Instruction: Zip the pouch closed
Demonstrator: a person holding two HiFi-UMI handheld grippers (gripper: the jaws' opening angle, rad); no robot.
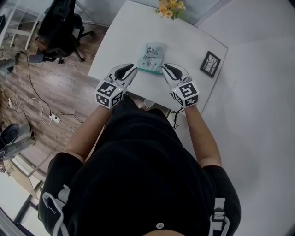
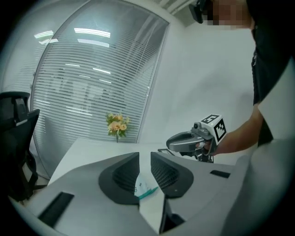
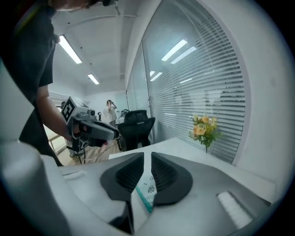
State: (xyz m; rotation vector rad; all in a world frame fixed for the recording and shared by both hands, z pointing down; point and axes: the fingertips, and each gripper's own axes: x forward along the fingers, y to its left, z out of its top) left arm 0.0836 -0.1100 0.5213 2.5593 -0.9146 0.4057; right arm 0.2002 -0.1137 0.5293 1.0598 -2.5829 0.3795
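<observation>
**Asker:** Where's the pouch right now?

**Me:** The pouch (image 1: 151,57) lies flat on the white table (image 1: 122,34), by itself near the middle. It's pale, with small printed figures, and it has a teal strip along the edge nearest me. A vase of yellow and orange flowers (image 1: 169,7) stands at the far edge. A small dark picture frame (image 1: 210,63) lies off to my right, well apart from the pouch.

**Asker:** And your tongs, have they got hold of it?

**Me:** No. My left gripper (image 2: 144,159) has its jaws a narrow slit apart, with nothing between the pads. Through the slit I only see the pouch's teal edge down on the tabletop. My right gripper (image 3: 147,159) is the same: a thin gap, pads bare, and a bit of the pouch showing through, clear of the jaws.

**Asker:** How are the two held?

**Me:** From the head view they're side by side over the near edge of the table. Each one angles inward, so the tips point towards the pouch from either side of its near edge. Neither one touches it.

**Asker:** Is the zip done up?

**Me:** I can't tell. The pouch shows too small to read the zip.

**Asker:** Anything else around?

**Me:** A black office chair (image 1: 60,27) stands on the wooden floor to my left, with cables and a power strip (image 1: 54,119) nearby.
</observation>
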